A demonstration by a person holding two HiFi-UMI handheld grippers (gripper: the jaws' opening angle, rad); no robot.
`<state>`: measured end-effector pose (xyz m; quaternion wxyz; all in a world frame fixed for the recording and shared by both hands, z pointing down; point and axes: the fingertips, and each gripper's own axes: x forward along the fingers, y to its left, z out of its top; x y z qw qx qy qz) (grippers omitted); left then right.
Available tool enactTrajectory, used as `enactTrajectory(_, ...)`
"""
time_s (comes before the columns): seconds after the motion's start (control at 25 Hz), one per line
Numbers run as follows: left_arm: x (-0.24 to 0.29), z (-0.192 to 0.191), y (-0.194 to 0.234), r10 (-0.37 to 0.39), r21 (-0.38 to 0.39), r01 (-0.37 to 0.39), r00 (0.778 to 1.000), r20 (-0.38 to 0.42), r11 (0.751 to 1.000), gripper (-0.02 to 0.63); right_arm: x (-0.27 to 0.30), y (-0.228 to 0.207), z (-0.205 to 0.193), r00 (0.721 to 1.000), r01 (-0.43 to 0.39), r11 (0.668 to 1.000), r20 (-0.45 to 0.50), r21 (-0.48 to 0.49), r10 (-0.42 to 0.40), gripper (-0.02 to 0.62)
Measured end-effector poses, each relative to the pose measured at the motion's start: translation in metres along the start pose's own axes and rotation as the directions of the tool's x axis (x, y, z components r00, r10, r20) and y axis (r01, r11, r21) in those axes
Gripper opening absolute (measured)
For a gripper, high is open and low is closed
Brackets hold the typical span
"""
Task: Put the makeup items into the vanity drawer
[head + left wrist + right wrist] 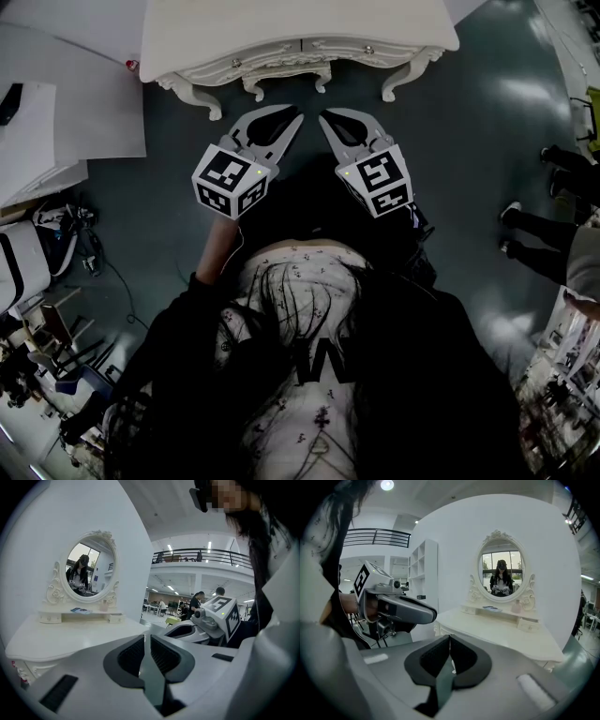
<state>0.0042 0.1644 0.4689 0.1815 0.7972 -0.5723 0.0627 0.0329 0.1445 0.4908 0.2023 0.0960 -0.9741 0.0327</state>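
Here both the left hand-held gripper (281,127) and the right hand-held gripper (339,129) hang empty, jaws pressed together, before the front edge of the desk (281,23) with its closed drawer (302,49), and the makeup items (516,605) lie straight ahead at the back edge, about equally near both.

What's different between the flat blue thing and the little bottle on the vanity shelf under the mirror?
The flat blue item lies flat on the shelf; the small bottle stands upright. The flat blue item is blue and white; the small bottle is pale pinkish. The flat blue item sits below the mirror's middle, the small bottle to its right. Both rest on the raised shelf, apart.
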Motion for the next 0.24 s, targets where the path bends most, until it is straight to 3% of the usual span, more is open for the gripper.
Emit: enactTrajectory(0.24, -0.0005, 0.0013, -0.0049, 0.000, 0.000, 0.000, 1.000, 0.005, 1.000, 0.041, -0.0063, 0.0031, 0.0009, 1.000, -0.004, 1.000, 0.002, 0.005, 0.004, 0.013)
